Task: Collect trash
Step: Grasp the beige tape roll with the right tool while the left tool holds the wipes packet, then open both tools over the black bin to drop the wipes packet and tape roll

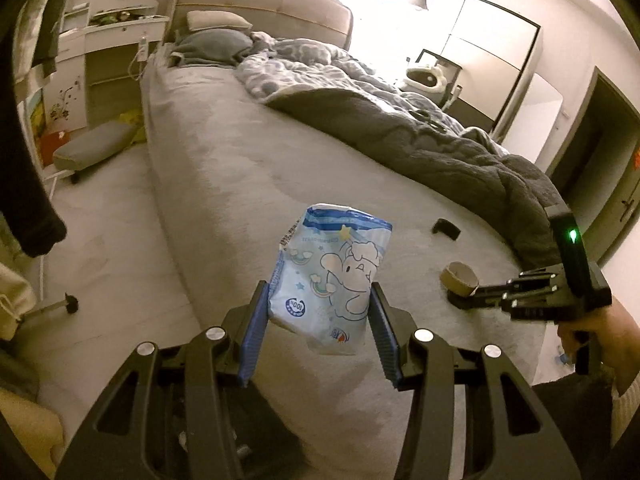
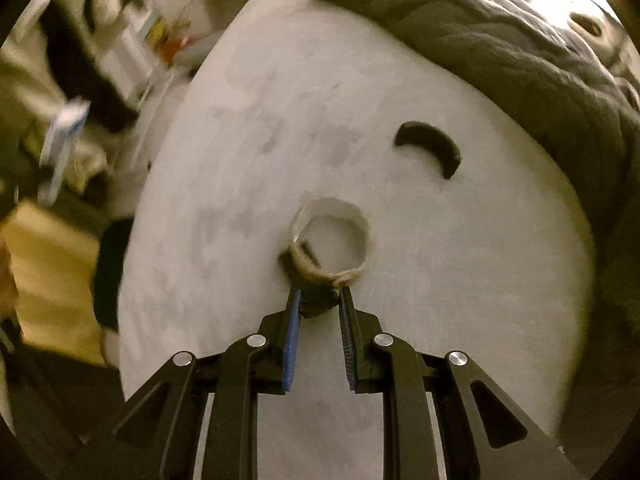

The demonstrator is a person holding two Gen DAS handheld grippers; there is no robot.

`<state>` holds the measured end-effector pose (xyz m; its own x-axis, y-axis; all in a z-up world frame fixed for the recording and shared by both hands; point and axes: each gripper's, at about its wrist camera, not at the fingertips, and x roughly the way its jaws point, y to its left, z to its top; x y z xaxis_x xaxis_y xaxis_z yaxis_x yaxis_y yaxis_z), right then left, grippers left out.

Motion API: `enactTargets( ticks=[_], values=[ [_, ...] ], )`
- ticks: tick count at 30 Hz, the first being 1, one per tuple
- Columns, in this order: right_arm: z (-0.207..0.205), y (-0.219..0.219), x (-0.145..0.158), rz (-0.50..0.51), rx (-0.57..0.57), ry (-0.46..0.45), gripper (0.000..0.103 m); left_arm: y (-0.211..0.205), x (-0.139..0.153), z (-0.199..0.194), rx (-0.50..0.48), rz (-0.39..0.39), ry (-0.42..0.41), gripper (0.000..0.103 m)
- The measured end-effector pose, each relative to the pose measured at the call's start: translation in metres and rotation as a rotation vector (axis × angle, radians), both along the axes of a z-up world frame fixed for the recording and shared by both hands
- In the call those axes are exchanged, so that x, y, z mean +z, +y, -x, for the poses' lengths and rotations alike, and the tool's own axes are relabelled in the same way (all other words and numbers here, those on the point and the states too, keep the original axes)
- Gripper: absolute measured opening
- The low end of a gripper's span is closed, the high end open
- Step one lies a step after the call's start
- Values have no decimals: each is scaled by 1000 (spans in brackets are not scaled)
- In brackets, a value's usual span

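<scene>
My left gripper (image 1: 319, 286) is shut on a blue and white tissue packet (image 1: 330, 276) with a cartoon elephant, held up above the edge of the bed (image 1: 240, 168). The same packet (image 2: 66, 136) shows blurred at the left of the right wrist view. A short cardboard roll (image 2: 332, 240) lies on the grey sheet, its open end facing the camera. My right gripper (image 2: 320, 289) points steeply down with its jaws narrow, pinching the roll's near rim. In the left wrist view the right gripper (image 1: 464, 296) reaches in from the right with the roll (image 1: 460, 276) at its tip.
A small black curved object (image 2: 430, 148) lies on the sheet beyond the roll. A dark grey blanket (image 1: 440, 148) covers the bed's far side, with pillows (image 1: 216, 40) at the head. A low stool (image 1: 94, 148) and a desk (image 1: 120, 28) stand left of the bed.
</scene>
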<state>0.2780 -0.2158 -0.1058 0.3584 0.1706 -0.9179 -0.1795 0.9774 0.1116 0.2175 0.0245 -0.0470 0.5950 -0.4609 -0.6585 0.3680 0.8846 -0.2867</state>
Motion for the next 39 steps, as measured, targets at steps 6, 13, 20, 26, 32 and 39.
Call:
enactTargets(
  ticks=[6,13,20,26,32,39],
  values=[
    [-2,6,10,-202,-6,-25,18,13,-5,1,12,-13,11,52],
    [-5,33,1,-177,44,14,17,20,-7,6,12,-20,11,52],
    [-8,34,8,-243,42,17,18,31,-16,9,27,-41,35,52],
    [0,40,1,-321,49,50,18,45,-22,15,41,-54,50,52],
    [1,57,-12,-337,50,91,18,56,-27,21,50,-80,62,52],
    [2,75,-18,-417,63,125,18,68,-37,28,63,-111,87,52]
  ],
)
